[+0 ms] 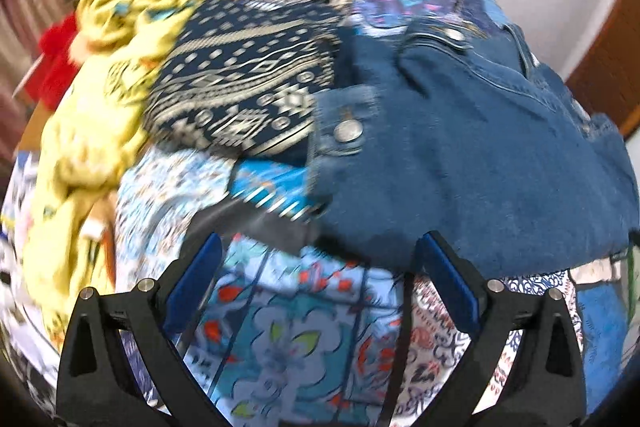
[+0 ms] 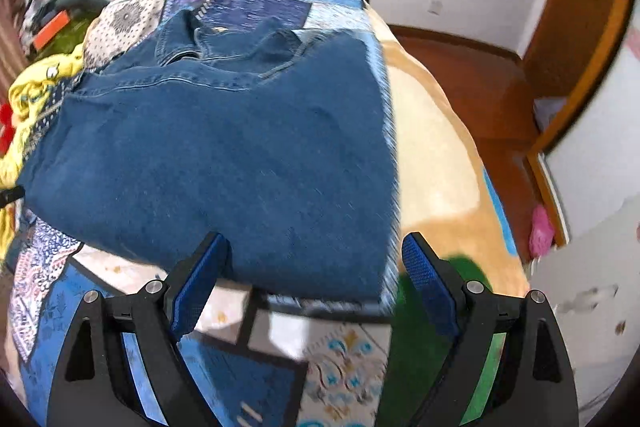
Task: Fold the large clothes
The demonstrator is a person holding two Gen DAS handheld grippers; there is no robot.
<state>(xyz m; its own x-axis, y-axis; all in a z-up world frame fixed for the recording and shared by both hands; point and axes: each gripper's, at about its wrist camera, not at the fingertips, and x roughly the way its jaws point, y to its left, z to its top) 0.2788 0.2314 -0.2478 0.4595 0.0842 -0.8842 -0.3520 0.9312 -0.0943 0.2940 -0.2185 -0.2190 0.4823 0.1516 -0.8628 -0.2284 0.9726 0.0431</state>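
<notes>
Left wrist view: our left gripper [image 1: 318, 291] has its blue-padded jaws spread wide, nothing between them. It hangs above the near hem of the blue denim jacket [image 1: 460, 155], which lies spread on the blue patchwork floral bedspread [image 1: 288, 339]. A cuff with a metal snap button [image 1: 347, 131] sits on the jacket's left side, partly folded in. Beside it lies a navy cloth with cream geometric print [image 1: 240, 87], then a crumpled yellow garment [image 1: 92, 115]. To do this step well, we judge the left jaws should bite the hem corner only, clear of the bedspread under it. Motion blur smears the lower left; the jacket's left hem corner is hard to trace under the cuff.

Right wrist view: our right gripper [image 2: 314, 273] is also spread wide and empty, near the denim jacket's [image 2: 224, 147] near right corner. The collar sits at the far end. A cream blanket [image 2: 432, 155] lies to the right. We should pinch both layers at the corner, matching the left side. The corner edge is blurred; the sleeves can't be made out here.
</notes>
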